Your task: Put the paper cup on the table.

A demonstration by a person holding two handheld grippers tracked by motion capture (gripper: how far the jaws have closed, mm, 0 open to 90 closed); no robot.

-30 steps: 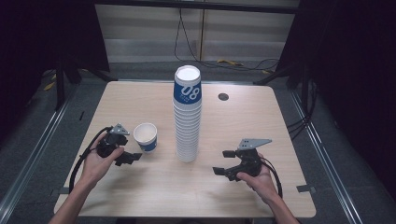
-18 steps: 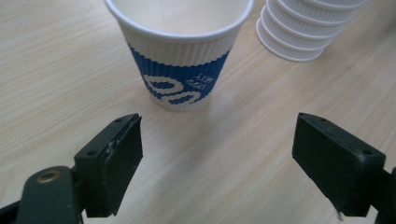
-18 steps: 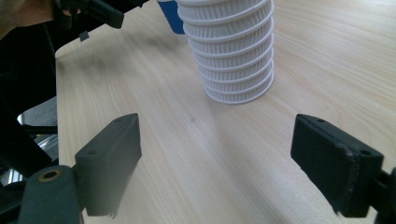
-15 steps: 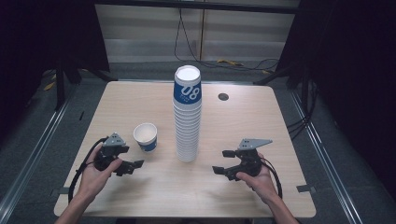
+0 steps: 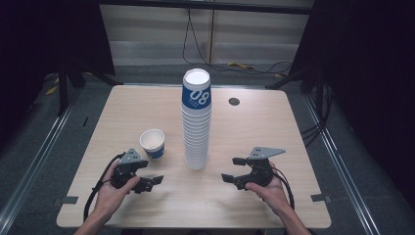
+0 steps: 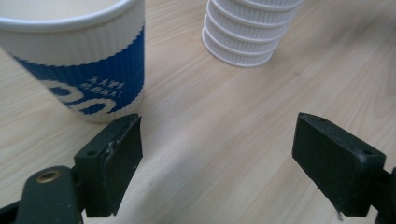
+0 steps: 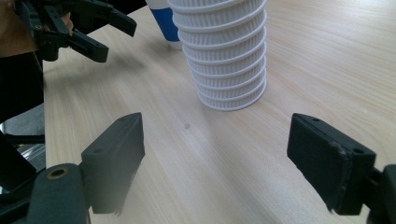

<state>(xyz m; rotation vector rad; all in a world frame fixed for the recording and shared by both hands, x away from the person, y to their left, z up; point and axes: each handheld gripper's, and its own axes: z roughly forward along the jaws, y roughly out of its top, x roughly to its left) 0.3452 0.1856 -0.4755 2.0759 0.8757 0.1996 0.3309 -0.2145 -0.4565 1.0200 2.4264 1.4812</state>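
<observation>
- Landmark for everything here is the tall stack of cups (image 5: 196,122), standing upright roughly mid-table (image 5: 274,132), with a blue band and white digits on the top cup.
- The single cup (image 5: 152,143) sits upright to the left of the stack, close by but clearly not touching it. White rim, blue band lower down, open end up.
- The left gripper (image 5: 147,182) is left of the stack and nearer the person, just in front of the single cup. Its jaws are spread wide with nothing but bare wood between them. In the left gripper view the cup (image 6: 79,56) sits just past the left-hand jaw, so it's beside the gap, not in it, and no pad touches it.
- The right gripper (image 5: 234,170) is on the other side of the stack, near its base, jaws pointing toward it. They've just been closing a bit but are still well apart, with nothing in them.
- In the right gripper view the bottom of the stack (image 7: 224,56) is out ahead of the jaws, not between them, and you can see the left gripper (image 7: 100,32) further off past it.
- A small dark round spot (image 5: 234,101) sits on the tabletop behind and to the right of the stack.
</observation>
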